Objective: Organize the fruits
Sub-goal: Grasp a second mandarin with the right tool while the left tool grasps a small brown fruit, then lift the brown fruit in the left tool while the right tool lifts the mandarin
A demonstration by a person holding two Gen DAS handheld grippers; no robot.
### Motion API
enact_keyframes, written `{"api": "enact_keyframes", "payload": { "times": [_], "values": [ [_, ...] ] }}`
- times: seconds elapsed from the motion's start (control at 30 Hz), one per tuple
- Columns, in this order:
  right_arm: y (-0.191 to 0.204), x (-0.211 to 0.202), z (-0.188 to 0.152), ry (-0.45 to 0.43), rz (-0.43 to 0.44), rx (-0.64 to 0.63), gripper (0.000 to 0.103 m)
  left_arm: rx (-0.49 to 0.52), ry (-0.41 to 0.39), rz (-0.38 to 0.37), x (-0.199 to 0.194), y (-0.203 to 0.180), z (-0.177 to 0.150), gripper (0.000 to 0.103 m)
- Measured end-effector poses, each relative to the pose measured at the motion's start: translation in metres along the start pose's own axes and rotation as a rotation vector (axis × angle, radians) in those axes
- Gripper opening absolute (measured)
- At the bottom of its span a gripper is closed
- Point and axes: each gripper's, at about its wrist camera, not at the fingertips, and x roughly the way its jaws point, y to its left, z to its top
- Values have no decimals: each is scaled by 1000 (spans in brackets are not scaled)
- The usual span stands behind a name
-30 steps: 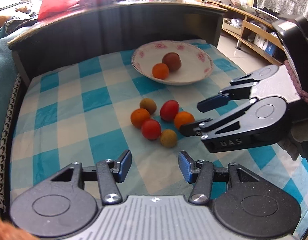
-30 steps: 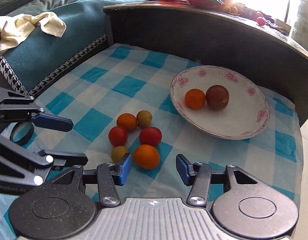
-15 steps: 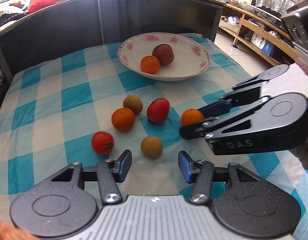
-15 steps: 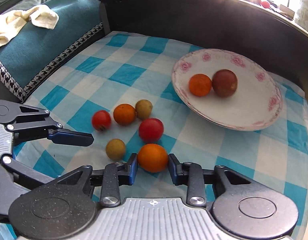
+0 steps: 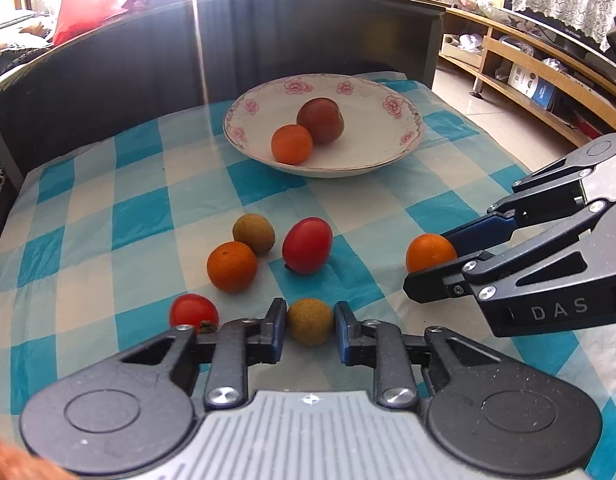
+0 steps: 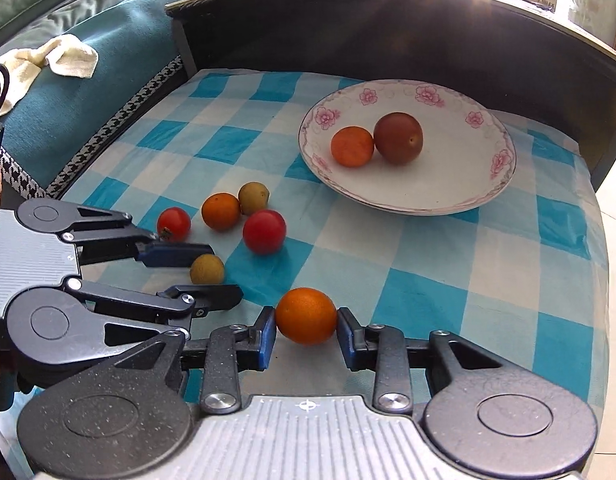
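Now both tools grip fruit where a second ago both stood spread over the cloth. Left tool (image 5: pixel 311 327) has just closed its blue pads on a tan longan (image 5: pixel 310 321) at the near edge of the cluster; right tool (image 6: pixel 306 331) pinches an orange (image 6: pixel 306 315), carried off to the right of the others. Loose on the checked cloth (image 6: pixel 427 280) lie two red tomatoes, one orange and one longan. In the flowered bowl (image 5: pixel 403 136), far behind: one orange, one dark red fruit.
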Motion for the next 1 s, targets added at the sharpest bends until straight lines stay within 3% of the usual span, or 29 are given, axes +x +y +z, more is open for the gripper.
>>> {"api": "enact_keyframes", "payload": {
  "times": [0.47,1.0],
  "values": [
    [12,-6,-21,14,-27,-89,27,71,-13,-33,-31,-9,-39,35],
    [10,-6,-26,-11,14,-88,36,65,-33,-43,-32,-3,-42,43]
  ]
}}
